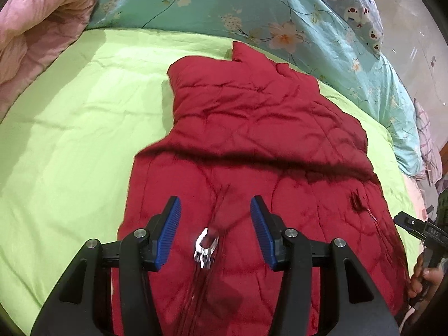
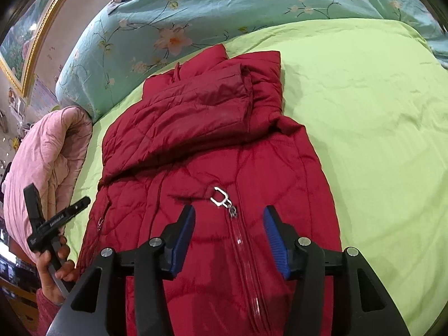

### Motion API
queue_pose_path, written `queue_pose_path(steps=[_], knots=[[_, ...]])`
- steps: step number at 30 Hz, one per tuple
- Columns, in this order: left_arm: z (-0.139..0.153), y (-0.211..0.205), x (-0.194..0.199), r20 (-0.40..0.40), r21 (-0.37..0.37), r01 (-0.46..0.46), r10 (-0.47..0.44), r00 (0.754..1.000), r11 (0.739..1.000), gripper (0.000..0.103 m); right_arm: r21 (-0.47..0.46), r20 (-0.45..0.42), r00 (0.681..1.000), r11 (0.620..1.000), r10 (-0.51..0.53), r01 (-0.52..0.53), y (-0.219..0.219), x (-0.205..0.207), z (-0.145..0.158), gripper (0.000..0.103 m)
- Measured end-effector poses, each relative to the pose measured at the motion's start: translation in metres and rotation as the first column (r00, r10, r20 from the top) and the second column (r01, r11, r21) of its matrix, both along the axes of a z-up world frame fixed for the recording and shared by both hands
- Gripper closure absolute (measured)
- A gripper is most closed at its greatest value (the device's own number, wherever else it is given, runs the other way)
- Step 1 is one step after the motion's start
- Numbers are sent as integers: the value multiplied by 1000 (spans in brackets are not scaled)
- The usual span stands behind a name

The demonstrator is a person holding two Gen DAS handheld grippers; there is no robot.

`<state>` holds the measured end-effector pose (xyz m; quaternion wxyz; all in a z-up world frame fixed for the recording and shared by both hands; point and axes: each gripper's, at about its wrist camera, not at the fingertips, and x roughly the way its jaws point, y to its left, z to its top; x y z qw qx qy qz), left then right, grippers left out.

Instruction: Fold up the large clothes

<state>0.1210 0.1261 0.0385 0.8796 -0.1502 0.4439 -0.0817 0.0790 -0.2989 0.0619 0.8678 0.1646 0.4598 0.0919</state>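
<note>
Grippers number two, each black with a pair of blue ribbed pads, and both hang over one dark red quilted puffer jacket that lies flat on one lime-green bed sheet. The left gripper stands with its jaws spread apart and nothing pinched; one silver zipper pull lies on the jacket between the two pads, touching neither. The right gripper is likewise spread and empty, poised above the jacket's front zipper, with the same silver pull lying just beyond its fingertips. In the right wrist view the jacket shows one sleeve folded across the chest, and its collar end points toward the far side of the sheet.

Seen from the right wrist, one hand grips the handle of the left tool beside the jacket's hem corner; seen from the left wrist, the other hand shows at the jacket's opposite edge.

Beyond the jacket's collar lies one teal floral quilt, bunched along the sheet's far edge. One pink padded quilt is rolled up near the jacket's side. One blue pillow printed with cartoon bears sits past the teal quilt.
</note>
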Motion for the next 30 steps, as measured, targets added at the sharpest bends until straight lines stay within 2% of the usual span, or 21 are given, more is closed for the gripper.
queue_pose_path(steps=[9,15,20,24,27,30], knots=[[-10,19,-48,-55,-14,-10,10,998,1000,52,1,-6,1000,1000,-28,28,-18,-29,4,39],[-12,36,-79,-77,-4,-12,11,997,1000,50,-35,-27,997,997,-66,65,-44,-53,1,37],[-16,47,-96,-93,2,-15,15,996,1000,47,-21,-73,993,996,-93,91,-61,-69,-8,37],[-23,53,-105,-121,-18,-8,6,993,1000,47,8,-111,991,997,-74,75,-62,-80,-18,37],[-27,59,-112,-136,-40,-13,7,991,999,41,15,-127,991,998,-51,53,-57,-87,-24,37],[-31,64,-119,-149,-50,-17,9,989,999,40,55,-152,988,998,-15,23,-52,-94,-30,37]])
